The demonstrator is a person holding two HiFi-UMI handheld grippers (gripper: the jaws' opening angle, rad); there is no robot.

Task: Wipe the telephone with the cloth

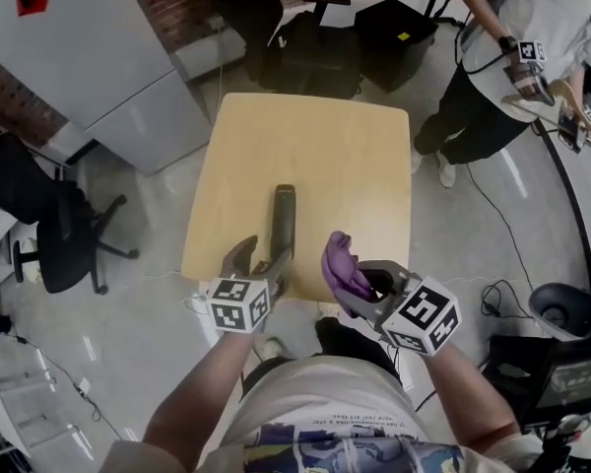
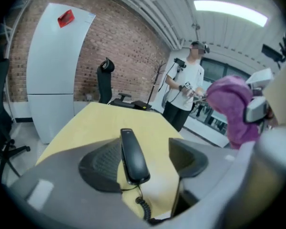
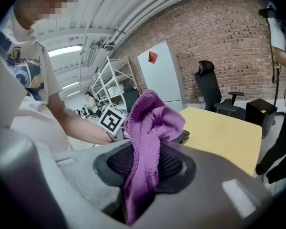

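Telephone (image 1: 284, 220): slim glossy black handset, coiled cord (image 2: 143, 206) at near end, laid lengthwise by table (image 1: 315, 146) front edge. Flanked by left gripper (image 1: 261, 261), jaws spread wide, unpressed. Purple cloth (image 1: 343, 264), bunched, clamped in right gripper (image 1: 360, 284) over table front edge.

- Telephone (image 1: 284, 220) is showing plain black.
- Cloth (image 1: 343, 262) is showing solid purple.
- Table (image 1: 325, 146) is presenting pale yellow.
- Cubes on left gripper (image 1: 263, 259) and right gripper (image 1: 360, 282) are displaying black-and-white square markers.
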